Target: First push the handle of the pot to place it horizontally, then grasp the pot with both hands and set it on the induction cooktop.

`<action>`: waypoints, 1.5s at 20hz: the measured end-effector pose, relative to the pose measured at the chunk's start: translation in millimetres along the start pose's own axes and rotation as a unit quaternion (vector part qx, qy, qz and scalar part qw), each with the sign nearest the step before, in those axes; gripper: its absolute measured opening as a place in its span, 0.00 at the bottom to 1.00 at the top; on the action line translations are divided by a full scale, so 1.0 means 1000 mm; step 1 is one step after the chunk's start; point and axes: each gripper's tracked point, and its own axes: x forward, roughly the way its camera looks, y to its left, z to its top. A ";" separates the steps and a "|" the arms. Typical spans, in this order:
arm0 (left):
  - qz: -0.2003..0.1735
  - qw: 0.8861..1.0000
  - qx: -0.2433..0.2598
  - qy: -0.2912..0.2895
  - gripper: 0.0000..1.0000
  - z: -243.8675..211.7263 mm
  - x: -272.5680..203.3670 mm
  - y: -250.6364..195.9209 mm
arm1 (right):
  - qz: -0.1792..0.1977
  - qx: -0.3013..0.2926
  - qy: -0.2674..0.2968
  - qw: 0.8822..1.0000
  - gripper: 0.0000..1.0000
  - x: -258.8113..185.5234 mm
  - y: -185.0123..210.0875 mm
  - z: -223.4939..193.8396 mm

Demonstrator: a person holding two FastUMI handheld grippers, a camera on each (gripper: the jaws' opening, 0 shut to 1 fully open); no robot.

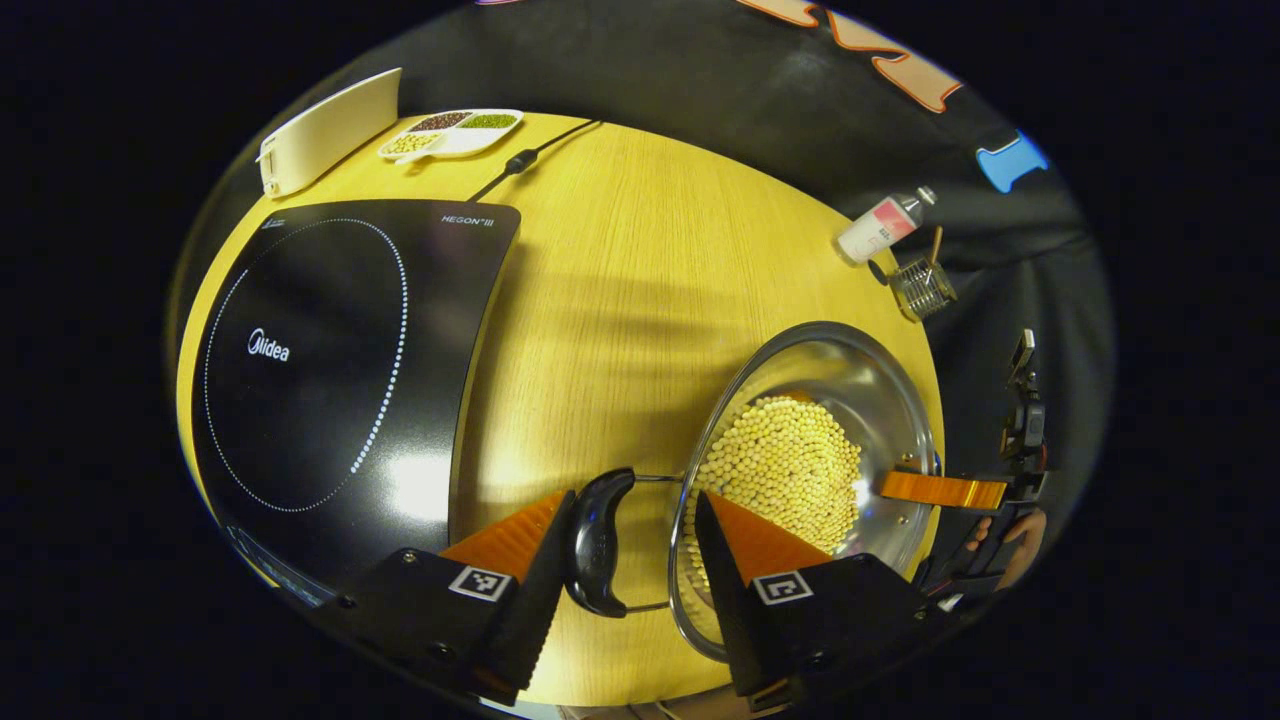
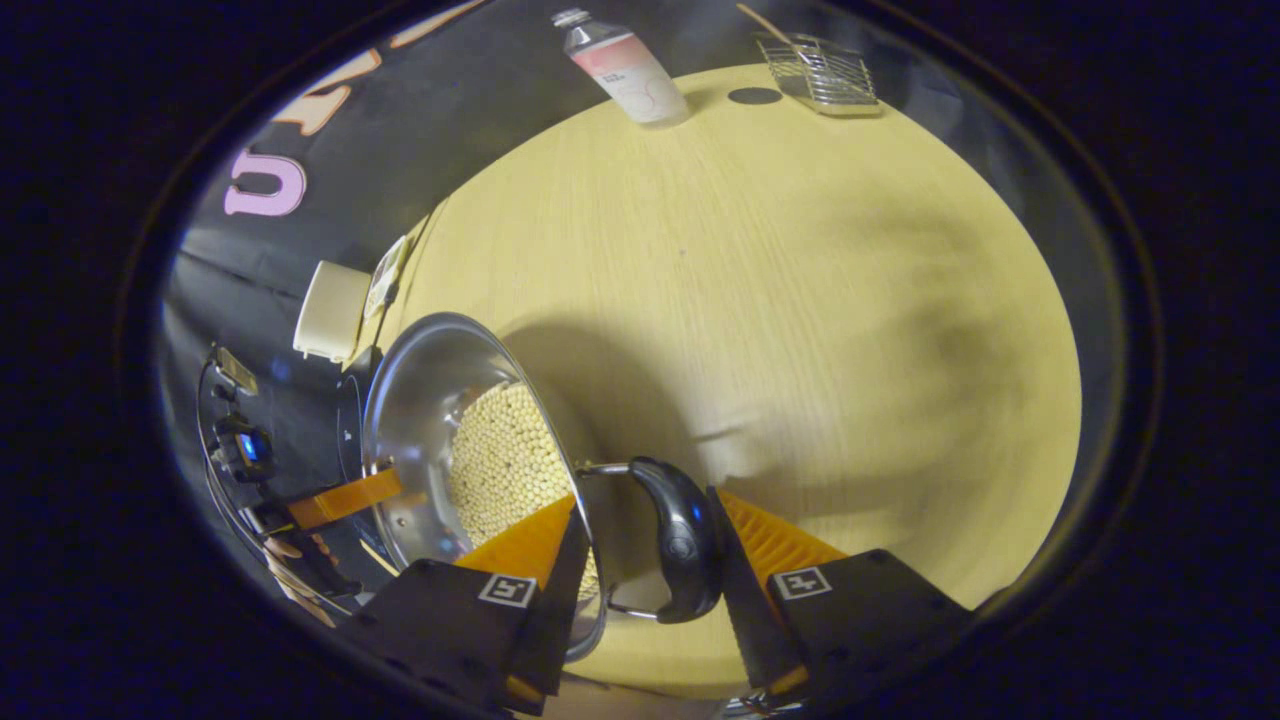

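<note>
Steel pot [image 1: 860, 400] sits on the wooden table [image 1: 640, 300], to the right of the induction cooktop [image 1: 340, 370] and apart from it; not on the cooktop. Pot holds a bed of pale beans [image 1: 790, 465]. Each side carries a dark loop handle on wire brackets.

Left gripper view: left gripper [image 1: 632, 560] straddles one handle [image 1: 597, 540]. Fingers set wide; handle lies against the left-hand finger, the other finger reaches over the rim into the pot. Grip not closed on anything. Right gripper [image 1: 945, 490] shows across the pot at the far rim, a hand [image 1: 1010, 545] behind it.

Right gripper view: right gripper [image 2: 650, 575] straddles the opposite handle [image 2: 680, 540]; one finger inside the rim, the other just beside the handle's outer face. Jaws parted, contact on both sides not clear.

Farther off: compartment dish [image 1: 452, 132] of beans, a cream-coloured flat object [image 1: 330, 130], power cord [image 1: 530, 158], bottle [image 1: 882, 226], wire basket [image 1: 922, 287] at table's far edge.
</note>
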 end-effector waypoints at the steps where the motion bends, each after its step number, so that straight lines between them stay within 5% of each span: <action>1: 0.004 1.000 0.001 0.005 0.71 -0.001 0.001 0.001 | -0.005 -0.004 0.002 1.000 0.71 0.001 -0.002 0.000; 2: 0.009 1.000 0.002 0.008 0.68 -0.002 0.001 0.004 | -0.008 -0.005 0.000 1.000 0.60 0.002 -0.003 0.000; 5: 0.015 1.000 0.005 0.011 0.65 0.000 0.002 0.006 | -0.012 -0.010 0.001 1.000 0.53 0.003 -0.004 -0.001; 7: 0.021 1.000 0.006 0.018 0.60 -0.002 0.001 0.006 | -0.014 -0.013 -0.004 1.000 0.59 0.002 -0.006 0.003; 11: 0.021 1.000 -0.006 0.019 0.58 -0.006 0.001 0.004 | -0.029 -0.025 -0.020 0.999 0.55 -0.002 -0.009 0.002; 12: 0.021 1.000 -0.007 0.020 0.57 -0.008 0.000 0.002 | -0.032 -0.025 -0.022 0.999 0.61 -0.004 -0.010 0.001; 13: 0.020 1.000 -0.007 0.015 0.57 -0.008 -0.001 0.000 | -0.035 -0.026 -0.025 0.999 0.55 -0.007 -0.012 0.001; 30: 0.027 0.999 0.020 0.007 0.57 -0.043 -0.084 0.016 | -0.032 -0.037 -0.046 0.998 0.48 -0.067 0.031 -0.063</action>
